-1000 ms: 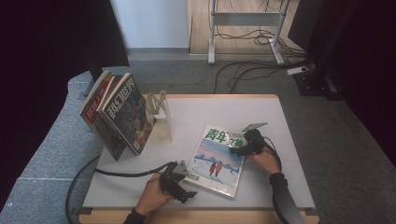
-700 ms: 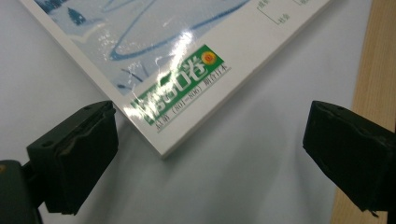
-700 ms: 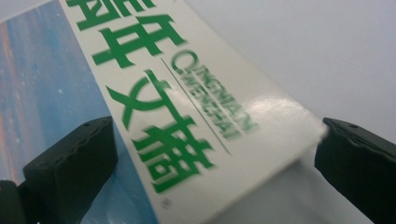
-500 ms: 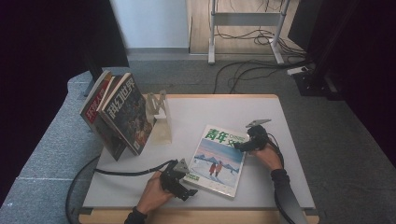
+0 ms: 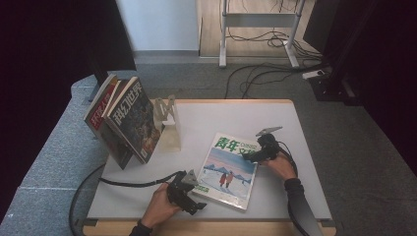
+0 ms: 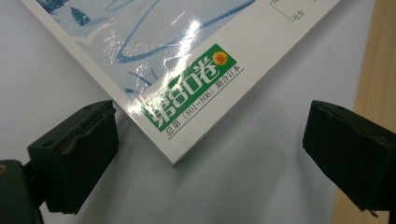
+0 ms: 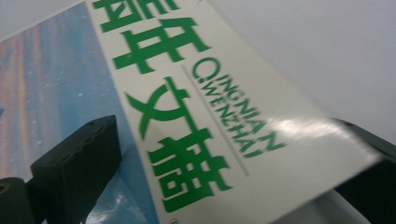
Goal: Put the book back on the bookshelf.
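Right gripper (image 5: 252, 156) slid further onto magazine (image 5: 227, 172) top corner; cover edge now lifted.

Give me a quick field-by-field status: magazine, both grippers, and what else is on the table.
magazine: flat on the table, cover up, near the front edge
left gripper: open, jaws either side of the magazine's near left corner, not touching it
right gripper: jaws astride the top right corner, the cover lifted between them; grip not clear
stand: pale, at the table's left rear
leaning magazines: propped against the stand
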The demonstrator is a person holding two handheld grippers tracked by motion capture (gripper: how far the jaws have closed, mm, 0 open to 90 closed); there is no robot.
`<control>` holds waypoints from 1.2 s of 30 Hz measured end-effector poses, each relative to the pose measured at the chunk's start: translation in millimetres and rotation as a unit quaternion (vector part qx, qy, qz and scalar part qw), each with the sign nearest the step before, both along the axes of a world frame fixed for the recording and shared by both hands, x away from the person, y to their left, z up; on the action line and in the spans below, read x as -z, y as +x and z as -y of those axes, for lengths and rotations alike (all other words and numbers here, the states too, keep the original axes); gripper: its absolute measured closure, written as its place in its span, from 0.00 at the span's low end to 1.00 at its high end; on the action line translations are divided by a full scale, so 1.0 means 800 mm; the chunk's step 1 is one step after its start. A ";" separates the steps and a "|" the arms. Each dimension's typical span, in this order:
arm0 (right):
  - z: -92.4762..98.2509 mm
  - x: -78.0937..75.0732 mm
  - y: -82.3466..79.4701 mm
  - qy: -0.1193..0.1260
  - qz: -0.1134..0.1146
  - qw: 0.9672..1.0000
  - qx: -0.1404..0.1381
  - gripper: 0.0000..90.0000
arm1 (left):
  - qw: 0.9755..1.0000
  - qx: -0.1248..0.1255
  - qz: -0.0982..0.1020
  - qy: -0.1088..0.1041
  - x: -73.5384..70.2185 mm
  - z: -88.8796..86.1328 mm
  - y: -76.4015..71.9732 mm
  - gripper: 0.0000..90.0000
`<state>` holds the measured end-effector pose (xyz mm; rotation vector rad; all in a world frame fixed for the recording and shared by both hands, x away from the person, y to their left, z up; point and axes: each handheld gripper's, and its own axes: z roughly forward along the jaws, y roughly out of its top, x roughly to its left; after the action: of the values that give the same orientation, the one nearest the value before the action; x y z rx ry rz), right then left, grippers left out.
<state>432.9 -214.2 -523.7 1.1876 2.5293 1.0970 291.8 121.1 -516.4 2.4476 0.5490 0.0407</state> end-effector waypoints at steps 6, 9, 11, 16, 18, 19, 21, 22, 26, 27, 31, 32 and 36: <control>-0.013 0.002 -0.013 0.006 0.005 1.000 -0.007 0.00 | 0.999 0.003 -0.022 -0.025 0.000 -0.014 -0.012 0.04; -0.015 0.001 -0.015 0.003 0.003 1.000 -0.010 0.00 | 1.000 0.004 -0.021 -0.022 -0.001 -0.015 -0.015 0.06; -0.015 -0.001 -0.014 -0.007 0.004 1.000 -0.010 0.00 | 1.000 0.006 -0.023 -0.020 -0.002 -0.015 -0.012 0.06; 0.006 -0.009 -0.016 -0.032 0.036 0.999 0.011 0.06 | 1.000 -0.010 0.009 -0.006 -0.010 -0.018 -0.002 0.07; 0.016 -0.011 -0.020 -0.035 0.041 0.998 0.016 0.07 | 1.000 -0.016 0.020 0.005 -0.012 -0.018 0.004 0.07; 0.020 -0.012 -0.022 -0.033 0.039 0.998 0.019 0.09 | 0.999 -0.020 0.024 0.009 -0.013 -0.018 0.009 0.07; 0.029 -0.012 -0.027 -0.025 0.031 0.999 0.026 0.12 | 0.999 -0.021 0.023 0.009 -0.013 -0.017 0.014 0.08; 0.032 -0.011 -0.029 -0.018 0.028 0.999 0.026 0.14 | 1.000 -0.018 0.018 0.007 -0.012 -0.015 0.018 0.08; 0.029 -0.002 -0.033 0.015 0.005 1.000 0.014 0.12 | 1.000 -0.002 -0.016 -0.023 -0.007 -0.007 0.024 0.14; 0.028 -0.001 -0.033 0.017 0.001 1.000 0.018 0.10 | 0.999 -0.003 -0.019 -0.027 -0.006 -0.005 0.024 0.14; 0.019 0.000 -0.034 0.012 0.004 1.000 0.021 0.06 | 1.000 -0.005 -0.015 -0.026 -0.004 -0.006 0.018 0.13; 0.017 -0.001 -0.034 0.008 0.004 1.000 0.018 0.06 | 1.000 -0.005 -0.014 -0.026 -0.004 -0.007 0.015 0.13; 0.008 -0.001 -0.031 0.004 0.010 1.000 0.011 0.04 | 0.999 -0.002 -0.015 -0.031 -0.003 -0.009 0.005 0.12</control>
<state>408.4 -220.3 -523.1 1.1986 2.4935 1.1096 295.6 128.1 -513.9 2.3895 0.5612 -0.0111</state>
